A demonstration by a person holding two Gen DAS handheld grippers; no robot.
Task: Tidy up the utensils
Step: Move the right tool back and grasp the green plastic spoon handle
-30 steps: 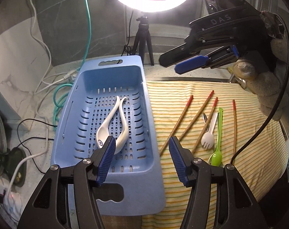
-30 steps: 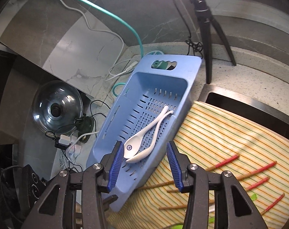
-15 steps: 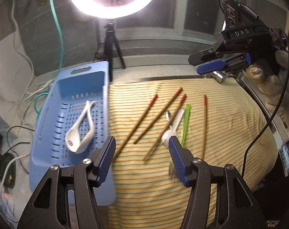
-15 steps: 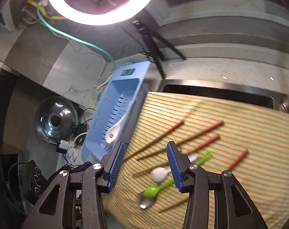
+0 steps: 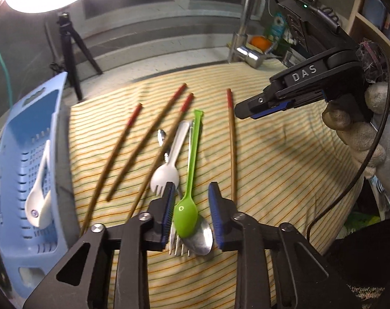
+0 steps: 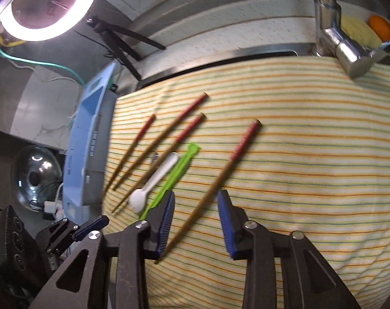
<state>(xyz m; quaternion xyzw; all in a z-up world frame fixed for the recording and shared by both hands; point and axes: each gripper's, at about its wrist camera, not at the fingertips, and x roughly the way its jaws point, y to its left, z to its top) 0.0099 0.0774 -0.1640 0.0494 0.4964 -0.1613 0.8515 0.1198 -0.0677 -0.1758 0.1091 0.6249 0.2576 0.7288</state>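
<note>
**Both grippers off the basket, now over the loose utensils**

Change: a second ago my two grippers were pointed at the basket [image 5: 27,139] with the two white spoons [image 5: 37,195] in it. Now both have swung over the striped cloth [image 5: 285,170] where the rest lies. Spoons unmoved in the basket, so I judge that batch done and the next pick starting.

Left gripper [image 5: 191,206]: jaws spread, empty, low over the cloth. The green spoon [image 5: 187,212] bowl sits right between the jaws, its handle running straight ahead. Under the bowl and nearer me, a steel spoon [image 5: 201,237] and steel fork [image 5: 178,244], overlapping. White fork [image 5: 166,177] just ahead of the left jaw. Basket far left of the jaws. Likely target is the green spoon, but the stack means a pinch could drag the steel pieces too.

Right gripper [image 6: 196,211]: jaws spread, empty. The lone chopstick [image 6: 220,182] runs diagonally, thin end passing between the jaws toward the left one, red tip ahead-right. Three more chopsticks [image 6: 156,144] lie ahead-left, near the basket's edge. From the left wrist view this gripper hangs above the cloth, ahead-right, in a gloved hand [image 5: 359,134], pointing left and held roughly level.

Still to go: four chopsticks, two plastic pieces, two steel.
</note>
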